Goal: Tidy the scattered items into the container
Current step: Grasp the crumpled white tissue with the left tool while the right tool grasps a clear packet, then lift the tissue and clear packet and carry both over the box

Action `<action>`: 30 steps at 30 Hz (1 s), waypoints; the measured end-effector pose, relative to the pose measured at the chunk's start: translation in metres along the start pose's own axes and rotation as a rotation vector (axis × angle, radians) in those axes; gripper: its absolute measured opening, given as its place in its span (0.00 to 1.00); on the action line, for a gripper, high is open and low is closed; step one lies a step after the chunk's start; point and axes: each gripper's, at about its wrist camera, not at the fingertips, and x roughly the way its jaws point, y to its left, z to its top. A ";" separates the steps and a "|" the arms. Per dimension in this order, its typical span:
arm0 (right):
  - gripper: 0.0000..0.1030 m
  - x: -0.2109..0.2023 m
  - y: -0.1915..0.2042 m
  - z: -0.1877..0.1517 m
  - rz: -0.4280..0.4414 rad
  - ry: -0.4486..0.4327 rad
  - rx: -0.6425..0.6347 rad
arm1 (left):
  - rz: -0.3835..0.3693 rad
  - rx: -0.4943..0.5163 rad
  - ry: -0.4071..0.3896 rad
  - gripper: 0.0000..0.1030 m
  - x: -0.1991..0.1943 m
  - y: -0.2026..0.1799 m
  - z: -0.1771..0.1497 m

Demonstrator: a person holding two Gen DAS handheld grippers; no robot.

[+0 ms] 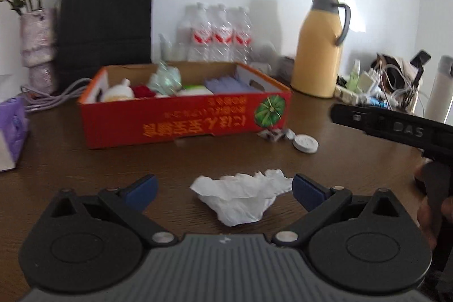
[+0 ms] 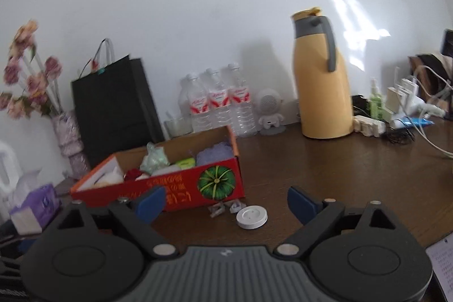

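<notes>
A crumpled white tissue (image 1: 243,197) lies on the brown table between the blue pads of my left gripper (image 1: 225,190), which is open wide. Its right edge comes close to the right pad, and neither pad presses on it. Behind stands the red cardboard box (image 1: 184,120), holding several items. By the box's right corner lie a white round disc (image 1: 305,144) and small silver wrappers (image 1: 271,135). In the right wrist view my right gripper (image 2: 226,204) is open and empty. The disc (image 2: 252,217) and wrappers (image 2: 223,208) lie just ahead of it, beside the box (image 2: 184,190).
Along the wall stand a yellow jug (image 1: 320,47), water bottles (image 1: 218,33), a black paper bag (image 1: 107,19) and a vase of flowers (image 1: 38,47). A purple tissue pack (image 1: 11,129) sits at the left. Cables and chargers (image 1: 388,84) clutter the right. The right gripper's body (image 1: 396,128) juts in.
</notes>
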 end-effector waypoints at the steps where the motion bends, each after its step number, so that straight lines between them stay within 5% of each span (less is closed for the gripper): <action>1: 0.75 0.010 0.003 0.003 0.009 0.027 -0.036 | -0.009 0.001 0.013 1.00 0.008 -0.002 0.003; 5: 0.53 0.069 0.019 0.017 0.057 0.149 -0.152 | -0.032 0.010 0.066 0.95 0.036 -0.008 0.008; 13: 0.40 0.150 0.032 0.014 0.058 0.288 -0.173 | -0.020 -0.059 0.107 0.42 0.054 0.008 -0.002; 16: 0.35 0.162 0.036 0.009 0.049 0.328 -0.187 | -0.020 -0.101 0.096 0.32 0.053 0.017 -0.001; 22: 0.21 0.163 0.038 0.005 0.026 0.339 -0.219 | -0.016 -0.217 0.077 0.26 0.053 0.037 0.003; 30: 0.19 0.129 0.047 0.010 0.105 0.290 -0.159 | 0.092 -0.221 -0.050 0.25 0.029 0.042 0.016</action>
